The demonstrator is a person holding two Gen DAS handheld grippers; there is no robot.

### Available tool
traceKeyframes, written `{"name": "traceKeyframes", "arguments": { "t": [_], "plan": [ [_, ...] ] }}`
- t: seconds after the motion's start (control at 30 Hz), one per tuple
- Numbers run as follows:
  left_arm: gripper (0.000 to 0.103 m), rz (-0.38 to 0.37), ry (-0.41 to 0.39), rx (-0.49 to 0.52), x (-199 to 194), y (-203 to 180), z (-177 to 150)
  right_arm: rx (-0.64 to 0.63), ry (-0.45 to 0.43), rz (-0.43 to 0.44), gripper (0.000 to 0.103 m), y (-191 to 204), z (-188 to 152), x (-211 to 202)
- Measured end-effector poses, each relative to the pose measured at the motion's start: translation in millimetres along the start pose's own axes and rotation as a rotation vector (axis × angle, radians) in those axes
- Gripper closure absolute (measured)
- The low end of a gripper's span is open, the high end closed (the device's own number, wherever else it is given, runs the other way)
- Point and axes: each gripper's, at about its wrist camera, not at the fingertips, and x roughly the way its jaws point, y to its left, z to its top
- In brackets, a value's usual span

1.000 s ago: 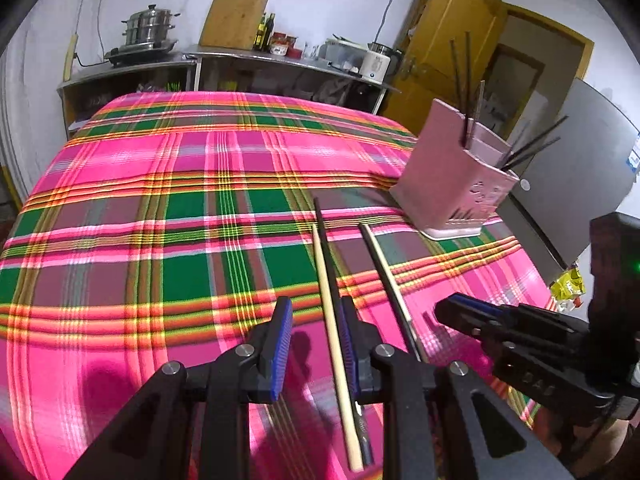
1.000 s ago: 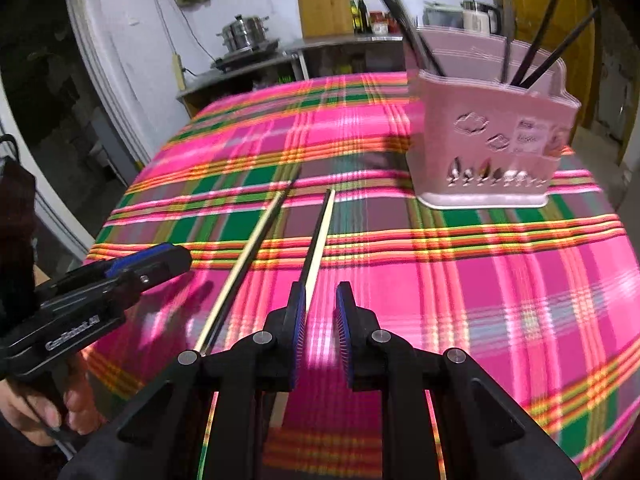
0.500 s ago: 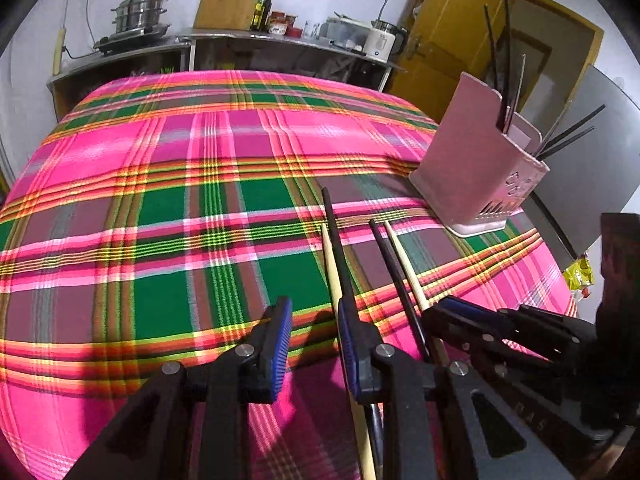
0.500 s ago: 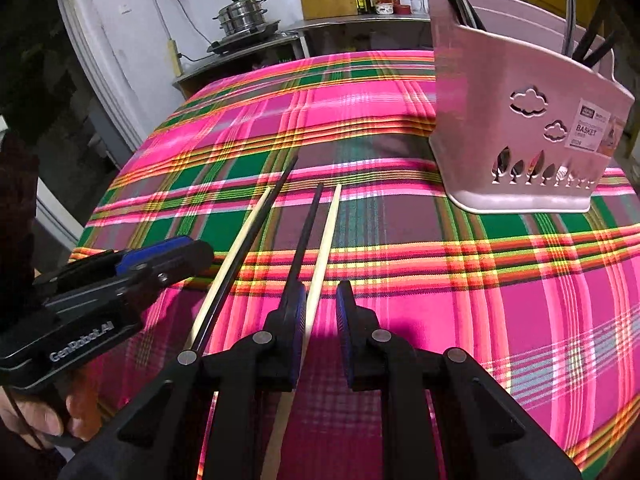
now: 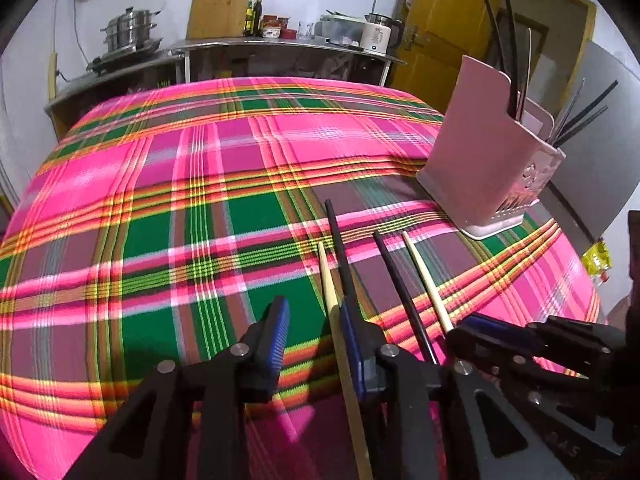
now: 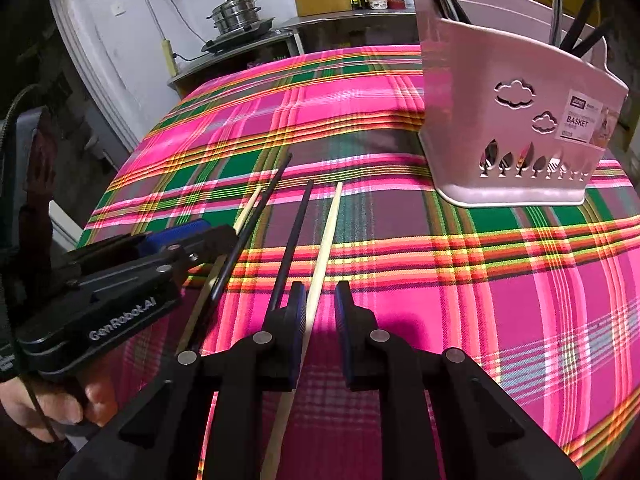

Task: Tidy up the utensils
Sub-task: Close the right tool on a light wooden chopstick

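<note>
Left gripper [image 5: 314,312] hangs low over the plaid tablecloth [image 5: 160,200], tilted downward, its blue-padded jaws moderately apart and gripping nothing. A hand [image 6: 52,408] wraps its handle at the left edge of the right wrist view. Between these jaws runs the outer pale chopstick [image 5: 326,276], lying flat on the cloth and passing just beside the right-hand pad; whether it touches that pad cannot be told. Right alongside it lies the longer black chopstick [image 5: 338,240], whose near end disappears behind the same finger.

Next to the right come two more sticks, close together and angled slightly apart from the first pair: the inner black chopstick [image 5: 396,272] and then the inner pale chopstick [image 5: 424,276]. The right gripper [image 6: 322,296] is lowered over them with a narrow gap between its jaws. The inner pale chopstick passes through that gap, hugging the left pad while the right pad stands clear of it, so nothing is clamped. The inner black chopstick runs just outside the left finger.

Farther right and beyond the sticks' far tips, the pink utensil basket [image 5: 472,160] stands upright on the cloth, well apart from both grippers, with several dark utensils [image 5: 584,116] leaning out of its top.
</note>
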Motion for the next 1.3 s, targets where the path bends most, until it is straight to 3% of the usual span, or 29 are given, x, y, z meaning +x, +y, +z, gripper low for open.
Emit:
{"name": "traceKeyframes", "arguments": {
  "t": [0.2,0.33,0.4,0.6,0.83,1.3],
  "plan": [
    [0.076,0.048,-0.005,0.041,5,-7,3,0.003,-0.002,0.009,0.088,-1,0,0],
    [0.092,0.060,-0.007,0.019,-2,2,-4,0.007,-0.003,0.004,0.089,-5,-2,-3],
    [0.093,0.055,-0.007,-0.013,-6,11,-8,0.013,-0.003,0.003,0.089,-6,-3,-4],
    [0.093,0.060,-0.005,-0.083,-21,31,-19,0.030,0.002,-0.005,0.089,-12,-7,-10],
    [0.093,0.040,0.025,-0.120,-17,34,-11,0.033,0.017,-0.029,0.088,-15,7,-5],
    [0.092,0.118,0.074,-0.049,-2,19,5,0.032,0.054,-0.056,0.089,-15,42,20]
  ]
}}
